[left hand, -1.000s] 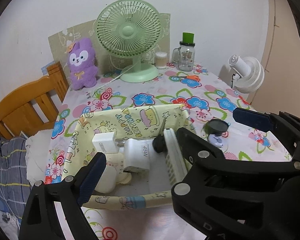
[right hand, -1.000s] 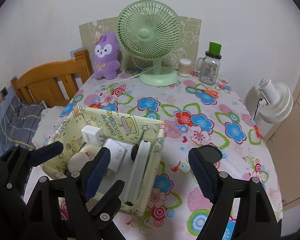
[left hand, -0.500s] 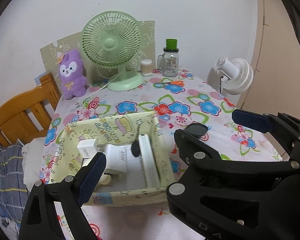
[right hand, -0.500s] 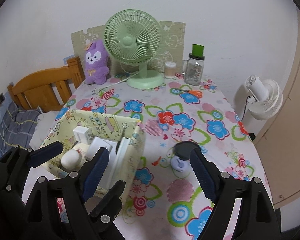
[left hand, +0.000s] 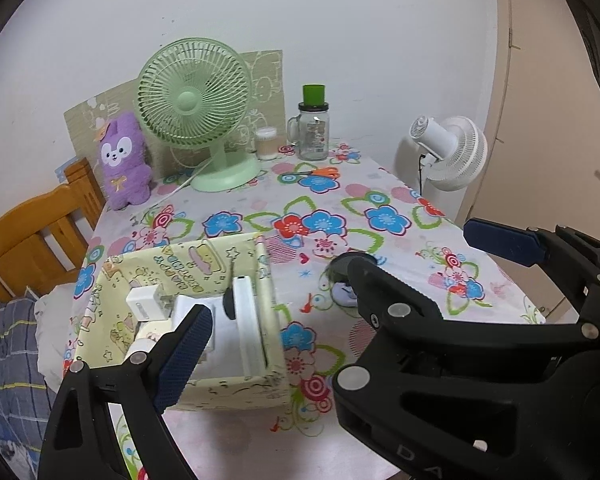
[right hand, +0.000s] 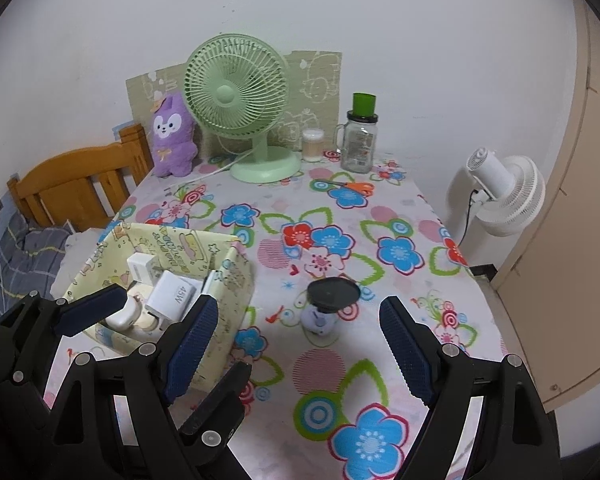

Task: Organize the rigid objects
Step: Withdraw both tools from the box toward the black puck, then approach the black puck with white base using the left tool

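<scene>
Both wrist cameras are looking down and forward from above the near edge of the floral tabletop (left hand: 380,200) toward its far edge at the wall. The left one is hanging close over the yellow storage box (left hand: 172,256); the right is sitting further right. Both are sharing the green desk fan (right hand: 236,96), box and tabletop.

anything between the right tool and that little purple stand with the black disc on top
Nothing visible: the right tool is open, with bare tablecloth between it and the purple stand.

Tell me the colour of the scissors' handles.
Orange; the scissors show best in the right wrist view.
</scene>
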A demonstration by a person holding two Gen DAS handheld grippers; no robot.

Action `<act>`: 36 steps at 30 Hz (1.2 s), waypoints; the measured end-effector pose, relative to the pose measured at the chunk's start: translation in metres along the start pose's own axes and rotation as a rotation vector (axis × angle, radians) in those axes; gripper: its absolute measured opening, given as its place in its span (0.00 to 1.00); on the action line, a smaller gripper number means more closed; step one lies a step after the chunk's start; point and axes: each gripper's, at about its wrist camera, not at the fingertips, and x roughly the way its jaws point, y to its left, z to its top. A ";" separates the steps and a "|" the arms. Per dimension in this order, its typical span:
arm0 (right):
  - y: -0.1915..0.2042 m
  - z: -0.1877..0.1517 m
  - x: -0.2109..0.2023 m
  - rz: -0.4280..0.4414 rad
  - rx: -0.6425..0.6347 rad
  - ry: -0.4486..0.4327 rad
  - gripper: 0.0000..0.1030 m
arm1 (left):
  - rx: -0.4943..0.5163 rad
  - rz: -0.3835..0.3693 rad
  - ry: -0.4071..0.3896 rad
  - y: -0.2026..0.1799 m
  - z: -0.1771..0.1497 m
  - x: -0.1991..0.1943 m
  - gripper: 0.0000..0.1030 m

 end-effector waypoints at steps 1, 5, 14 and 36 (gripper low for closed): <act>-0.002 -0.001 -0.001 -0.002 0.003 -0.001 0.83 | 0.003 -0.002 -0.001 -0.002 0.000 0.000 0.92; -0.012 -0.004 -0.003 -0.012 0.015 0.001 0.83 | 0.011 -0.012 0.001 -0.012 0.001 0.002 0.92; -0.035 -0.010 -0.002 -0.036 0.029 0.016 0.83 | 0.014 -0.034 0.011 -0.035 0.002 0.012 0.92; -0.093 -0.030 0.063 -0.036 0.042 0.079 0.83 | -0.004 -0.038 0.048 -0.076 -0.006 0.085 0.89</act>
